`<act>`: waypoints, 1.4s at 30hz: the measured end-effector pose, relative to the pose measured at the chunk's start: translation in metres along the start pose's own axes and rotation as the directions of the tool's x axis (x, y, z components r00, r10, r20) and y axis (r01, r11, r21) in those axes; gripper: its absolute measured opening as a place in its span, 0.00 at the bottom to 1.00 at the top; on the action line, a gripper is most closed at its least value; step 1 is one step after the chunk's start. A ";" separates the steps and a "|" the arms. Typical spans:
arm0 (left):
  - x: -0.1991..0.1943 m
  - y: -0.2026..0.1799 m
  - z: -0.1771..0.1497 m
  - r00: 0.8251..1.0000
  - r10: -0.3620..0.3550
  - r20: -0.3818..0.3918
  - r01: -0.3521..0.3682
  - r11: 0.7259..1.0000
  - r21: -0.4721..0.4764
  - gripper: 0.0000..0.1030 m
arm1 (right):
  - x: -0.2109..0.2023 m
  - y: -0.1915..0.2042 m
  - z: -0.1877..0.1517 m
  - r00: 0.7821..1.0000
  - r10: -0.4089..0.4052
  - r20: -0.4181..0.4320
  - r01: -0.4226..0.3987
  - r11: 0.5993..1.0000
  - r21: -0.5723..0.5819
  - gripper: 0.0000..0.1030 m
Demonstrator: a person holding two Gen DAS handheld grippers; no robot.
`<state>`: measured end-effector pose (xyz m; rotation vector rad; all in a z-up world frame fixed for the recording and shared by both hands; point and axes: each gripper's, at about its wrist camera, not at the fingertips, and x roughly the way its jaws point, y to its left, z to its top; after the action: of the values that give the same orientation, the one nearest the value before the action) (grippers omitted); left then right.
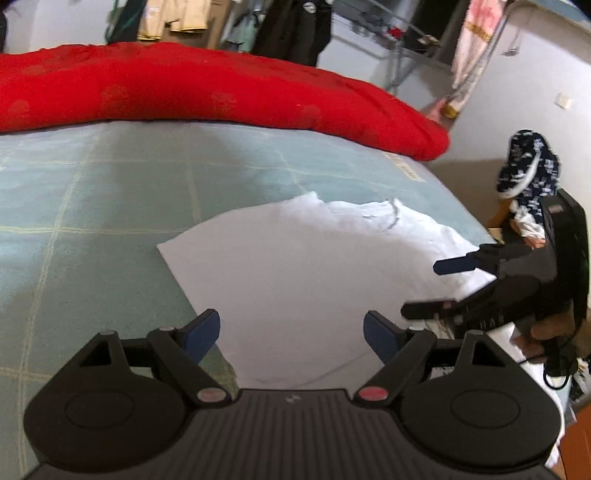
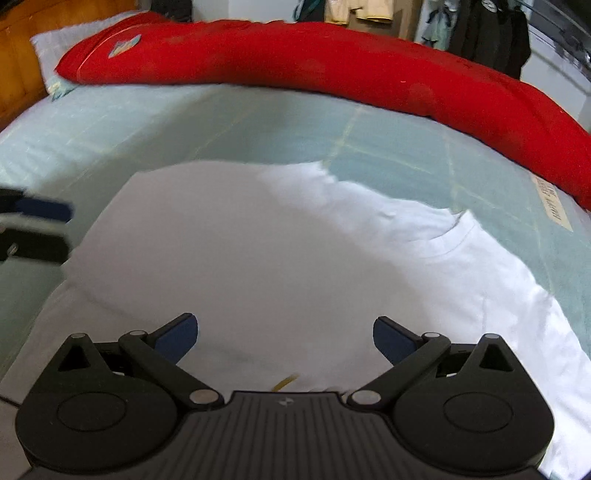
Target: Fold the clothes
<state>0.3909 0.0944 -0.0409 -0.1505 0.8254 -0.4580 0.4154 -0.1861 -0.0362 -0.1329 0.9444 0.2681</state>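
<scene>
A white T-shirt point(image 1: 295, 258) lies spread on the bed, its collar point(image 2: 454, 236) toward the right in the right wrist view. My left gripper point(image 1: 291, 332) is open just above the shirt's near left edge, with nothing between its fingers. My right gripper point(image 2: 284, 332) is open too, low over the middle of the white T-shirt point(image 2: 277, 251). In the left wrist view the right gripper point(image 1: 439, 286) comes in from the right over the shirt's edge, with a hand point(image 1: 550, 328) holding it. The left gripper point(image 2: 48, 225) shows blurred at the left edge of the right wrist view.
The bed sheet point(image 1: 92, 221) is pale green with a grid pattern. A long red quilt point(image 1: 221, 85) lies along the far side of the bed. Clothes hang on a rack point(image 1: 295, 29) behind. A dark patterned cloth point(image 1: 528, 170) sits off the bed's right edge.
</scene>
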 end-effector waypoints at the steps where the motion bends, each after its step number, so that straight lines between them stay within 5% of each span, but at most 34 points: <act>1: 0.002 -0.005 0.000 1.000 0.023 -0.002 -0.023 1.000 0.002 0.82 | 0.005 -0.009 0.003 1.000 0.008 -0.005 -0.008 1.000 0.014 1.00; 8: 0.017 -0.043 0.007 0.992 0.123 -0.034 -0.121 0.991 0.061 0.82 | 0.009 -0.067 -0.021 0.995 0.046 -0.092 -0.045 0.999 0.021 1.00; 17: 0.044 -0.102 0.017 0.994 0.110 -0.006 -0.110 0.991 0.073 0.82 | -0.036 -0.094 -0.045 0.992 0.107 -0.068 -0.107 0.994 -0.007 1.00; 23: 0.063 -0.141 -0.005 0.994 0.098 -0.040 -0.089 0.980 0.177 0.82 | -0.031 -0.094 -0.080 0.991 0.107 -0.077 -0.109 0.994 -0.029 1.00; 30: 0.072 -0.147 -0.035 0.978 0.124 -0.167 -0.092 0.978 0.187 0.82 | -0.029 -0.093 -0.101 0.994 0.093 -0.054 -0.096 0.994 -0.045 1.00; 42: 0.023 -0.127 -0.081 0.945 0.216 -0.246 -0.199 0.975 0.095 0.84 | -0.031 -0.093 -0.106 0.996 0.085 -0.023 -0.086 0.994 -0.064 1.00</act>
<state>0.3028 -0.0253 -0.0727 0.0619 1.0651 -0.3091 0.3415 -0.3045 -0.0728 -0.1556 0.9630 0.3774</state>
